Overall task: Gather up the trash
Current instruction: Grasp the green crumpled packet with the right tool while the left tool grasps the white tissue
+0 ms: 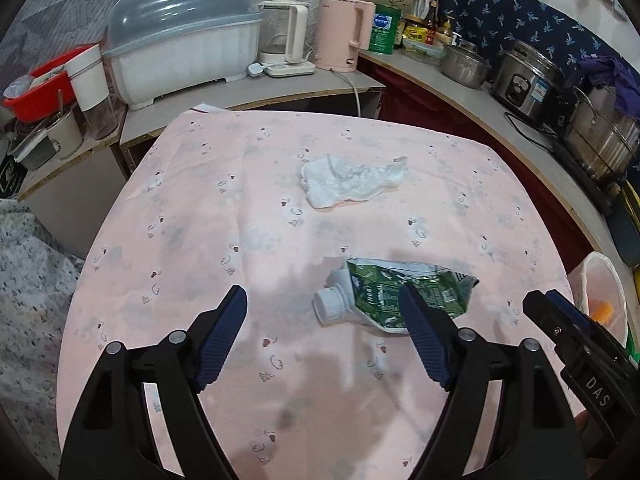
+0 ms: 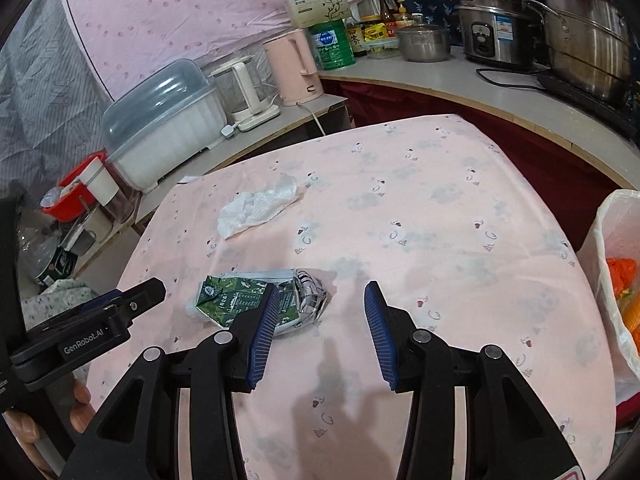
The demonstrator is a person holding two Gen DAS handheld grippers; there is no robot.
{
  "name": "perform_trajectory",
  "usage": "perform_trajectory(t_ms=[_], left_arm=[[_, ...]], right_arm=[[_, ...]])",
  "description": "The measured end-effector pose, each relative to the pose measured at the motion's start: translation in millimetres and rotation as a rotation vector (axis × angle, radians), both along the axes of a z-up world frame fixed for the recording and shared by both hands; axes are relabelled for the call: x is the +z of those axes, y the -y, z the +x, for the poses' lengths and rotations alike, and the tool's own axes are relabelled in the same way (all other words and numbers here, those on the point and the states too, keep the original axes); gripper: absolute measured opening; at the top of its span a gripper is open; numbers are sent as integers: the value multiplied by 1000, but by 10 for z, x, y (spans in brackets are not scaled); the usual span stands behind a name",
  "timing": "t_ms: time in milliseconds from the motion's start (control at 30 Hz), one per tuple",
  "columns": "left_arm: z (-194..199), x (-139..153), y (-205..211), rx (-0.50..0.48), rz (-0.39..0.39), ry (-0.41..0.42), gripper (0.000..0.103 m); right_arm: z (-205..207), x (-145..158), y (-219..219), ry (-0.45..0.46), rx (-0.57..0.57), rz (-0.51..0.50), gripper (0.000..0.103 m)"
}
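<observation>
Trash on the pink tablecloth (image 1: 240,208) comes down to two pieces. Both grippers hang spread wide and hold nothing. The left gripper (image 1: 324,336) has the crushed green carton (image 1: 400,296) just ahead of its right finger, cap end toward the gap, long axis running left to right. The right gripper (image 2: 320,332) sees that carton (image 2: 260,300) at its left finger. Either is near; the left looks slightly better lined up. The crumpled tissue (image 1: 352,180) lies farther off, and the lined bin (image 2: 616,280) stands at the table's right edge.
</observation>
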State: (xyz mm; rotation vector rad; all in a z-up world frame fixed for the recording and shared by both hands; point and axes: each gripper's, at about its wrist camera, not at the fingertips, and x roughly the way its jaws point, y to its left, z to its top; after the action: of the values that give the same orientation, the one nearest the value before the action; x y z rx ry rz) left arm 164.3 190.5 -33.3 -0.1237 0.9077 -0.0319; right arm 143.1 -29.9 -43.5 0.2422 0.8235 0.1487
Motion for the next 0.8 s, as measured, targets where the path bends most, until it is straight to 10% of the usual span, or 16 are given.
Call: perform_trajectory(t_ms=[533, 800], left_arm=[[336, -224, -326, 43, -8, -42, 74], [602, -269, -301, 35, -17, -46, 75]], right_arm=[[434, -412, -412, -68, 63, -54, 43], [532, -494, -347, -47, 56, -87, 18]])
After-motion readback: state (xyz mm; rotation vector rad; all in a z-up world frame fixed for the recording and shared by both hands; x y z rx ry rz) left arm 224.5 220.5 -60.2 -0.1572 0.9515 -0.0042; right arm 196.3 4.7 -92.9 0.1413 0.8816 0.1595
